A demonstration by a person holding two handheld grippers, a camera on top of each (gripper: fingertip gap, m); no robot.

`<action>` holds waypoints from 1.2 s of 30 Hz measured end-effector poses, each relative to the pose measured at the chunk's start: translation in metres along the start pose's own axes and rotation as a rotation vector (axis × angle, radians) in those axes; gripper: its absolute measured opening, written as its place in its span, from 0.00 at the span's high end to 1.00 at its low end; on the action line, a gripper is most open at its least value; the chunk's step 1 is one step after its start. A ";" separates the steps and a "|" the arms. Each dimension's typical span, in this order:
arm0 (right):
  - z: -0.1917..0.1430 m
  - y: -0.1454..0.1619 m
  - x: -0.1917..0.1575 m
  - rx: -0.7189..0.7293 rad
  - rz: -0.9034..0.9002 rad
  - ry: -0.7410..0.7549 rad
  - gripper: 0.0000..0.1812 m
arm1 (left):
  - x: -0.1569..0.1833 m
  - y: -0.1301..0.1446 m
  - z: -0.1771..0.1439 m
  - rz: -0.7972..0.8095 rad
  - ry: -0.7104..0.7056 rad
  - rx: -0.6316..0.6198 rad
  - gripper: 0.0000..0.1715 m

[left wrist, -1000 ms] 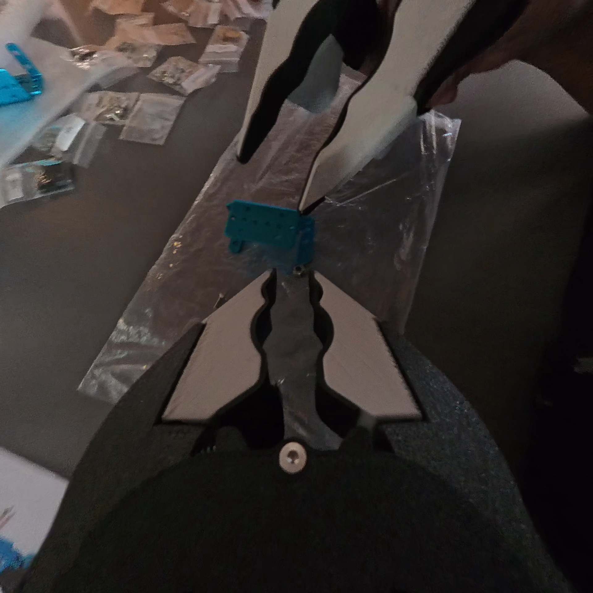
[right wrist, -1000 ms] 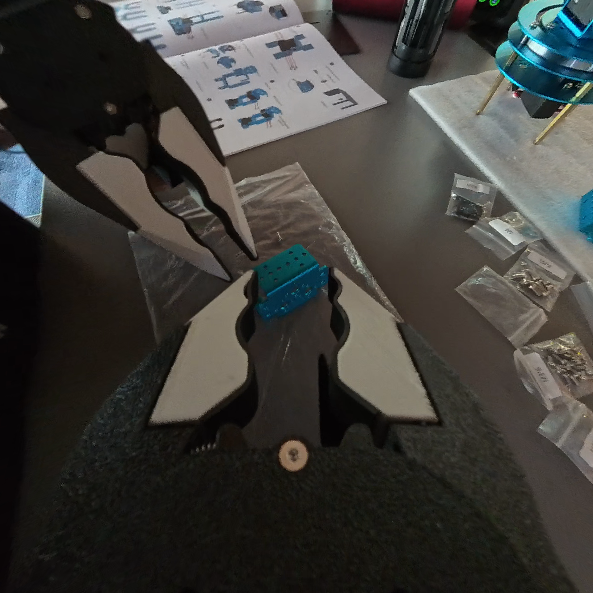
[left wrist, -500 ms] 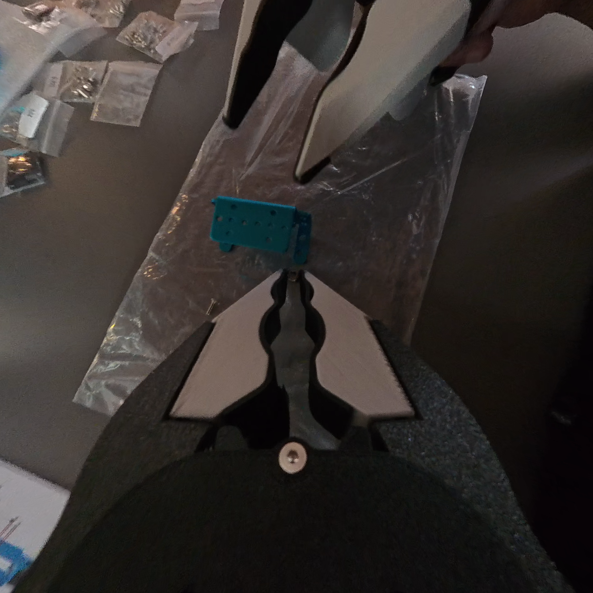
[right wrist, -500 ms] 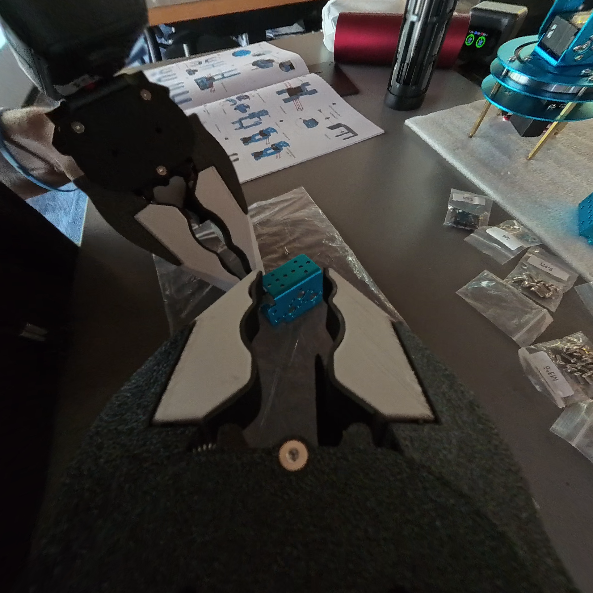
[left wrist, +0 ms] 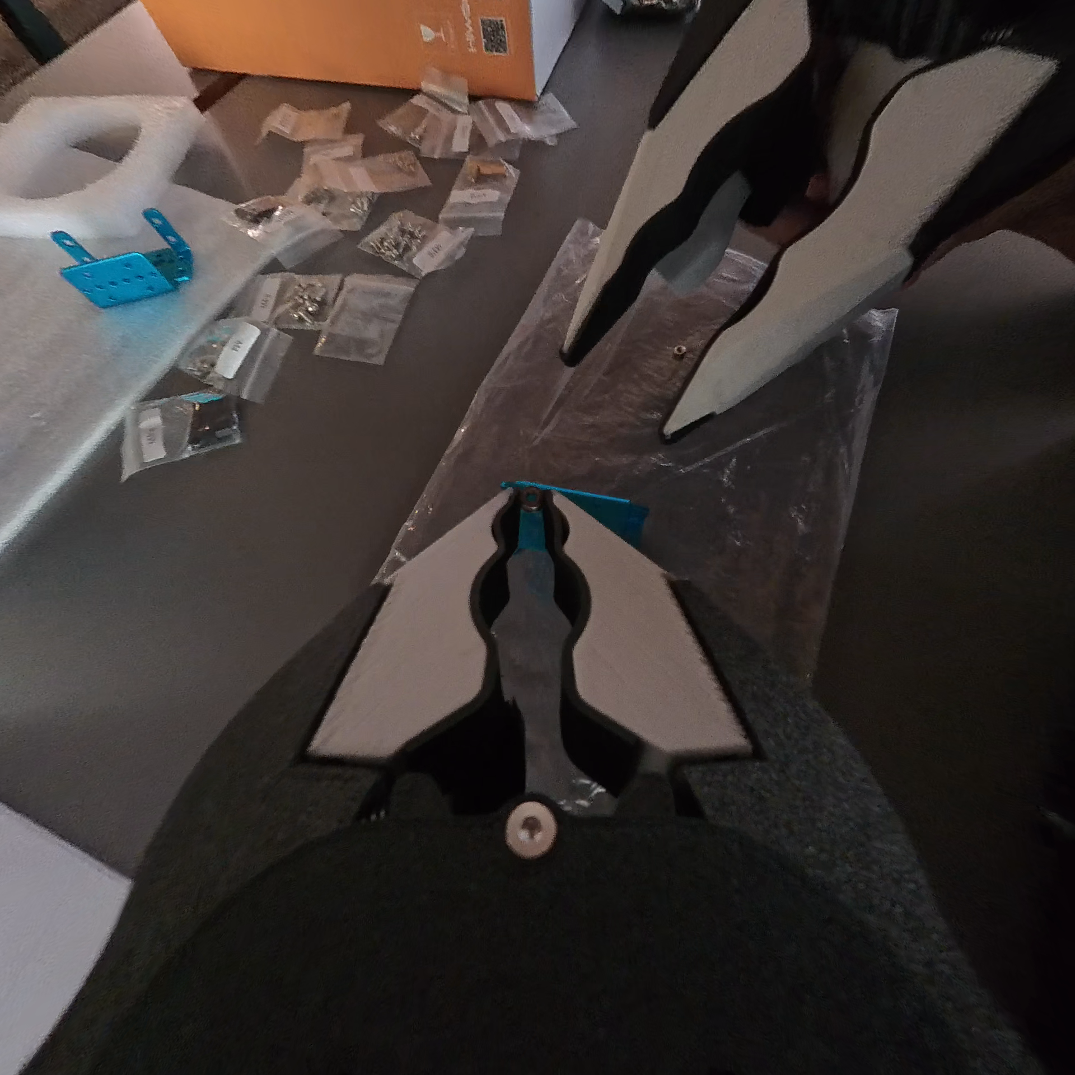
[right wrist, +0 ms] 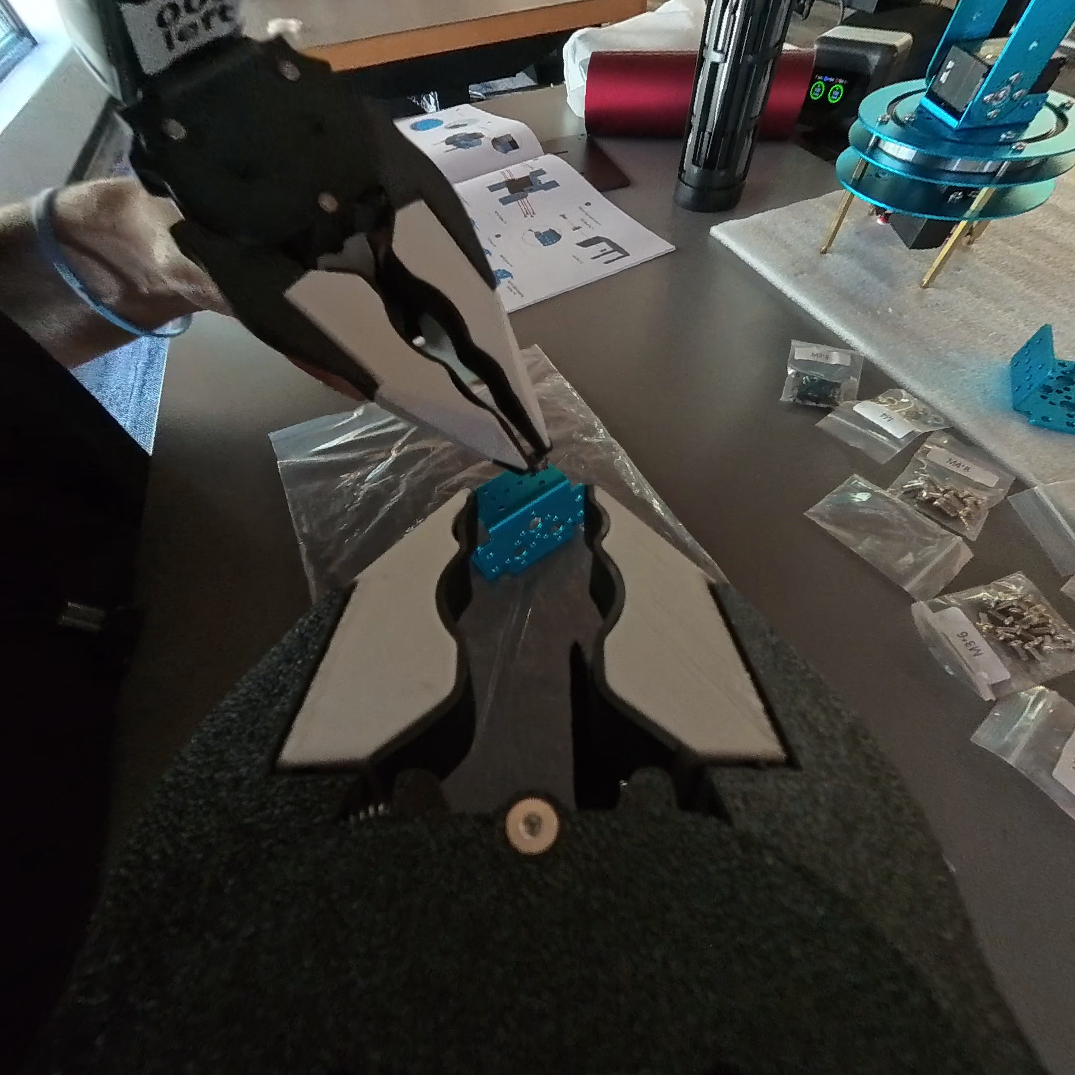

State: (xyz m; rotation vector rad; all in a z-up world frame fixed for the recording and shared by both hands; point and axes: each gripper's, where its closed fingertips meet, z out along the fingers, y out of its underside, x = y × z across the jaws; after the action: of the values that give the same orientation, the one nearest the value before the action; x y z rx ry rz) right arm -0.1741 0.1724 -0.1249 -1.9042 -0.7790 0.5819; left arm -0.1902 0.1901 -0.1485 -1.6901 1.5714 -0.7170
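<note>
Bracket (right wrist: pixel 526 523), blue metal, drilled with many holes, folded into a channel. It stands on a clear plastic bag (right wrist: pixel 360 465) that lies flat on the dark table (right wrist: pixel 698 349).

Left gripper (left wrist: pixel 530 494): fingers pinched almost together on a small fastener (left wrist: pixel 530 499) with a round head. Its tips sit at the bracket's top edge. Whether the fastener is seated in a hole cannot be told. A person's hand (right wrist: pixel 116 262), with a blue band at the wrist, carries this gripper.

Right gripper (right wrist: pixel 527 493): fingers spread, gripping nothing. In its own view the bracket shows between its tips. The left wrist view shows those tips apart from the bracket, over the bag.

Loose nut (left wrist: pixel 677 349): on the bag, between the right gripper's tips as seen from the left wrist view.

Small bags of hardware (right wrist: pixel 942 500): many, clear and labelled, scattered on the table to the right.

Second bracket (left wrist: pixel 125 273): blue, on a white foam sheet (left wrist: pixel 70 360), well apart.

Booklet (right wrist: pixel 552 232): open, with printed diagrams, beyond the bag.

Orange box (left wrist: pixel 349 41): at the table's far edge.

Round blue assembly (right wrist: pixel 954 157): on brass legs, on white padding.

Black cylinder (right wrist: pixel 727 99) and red cylinder (right wrist: pixel 634 99): at the back.
</note>
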 end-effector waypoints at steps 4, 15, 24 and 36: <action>-0.001 -0.001 0.001 0.005 0.000 0.003 0.81 | 0.003 0.004 0.004 -0.003 0.029 -0.019 0.96; 0.003 0.004 -0.001 -0.024 -0.002 -0.005 0.80 | 0.004 0.005 0.005 -0.035 0.038 -0.011 0.96; 0.027 0.014 -0.007 -0.176 -0.133 -0.061 0.66 | 0.005 0.004 0.005 -0.020 0.062 -0.032 0.96; 0.045 0.032 -0.002 -0.314 -0.299 -0.222 0.70 | 0.005 0.003 0.006 -0.008 0.067 -0.010 0.95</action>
State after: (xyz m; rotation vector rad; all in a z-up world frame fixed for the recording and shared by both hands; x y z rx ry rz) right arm -0.1973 0.1871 -0.1728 -1.9703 -1.3377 0.5105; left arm -0.1870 0.1860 -0.1549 -1.6960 1.6176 -0.7789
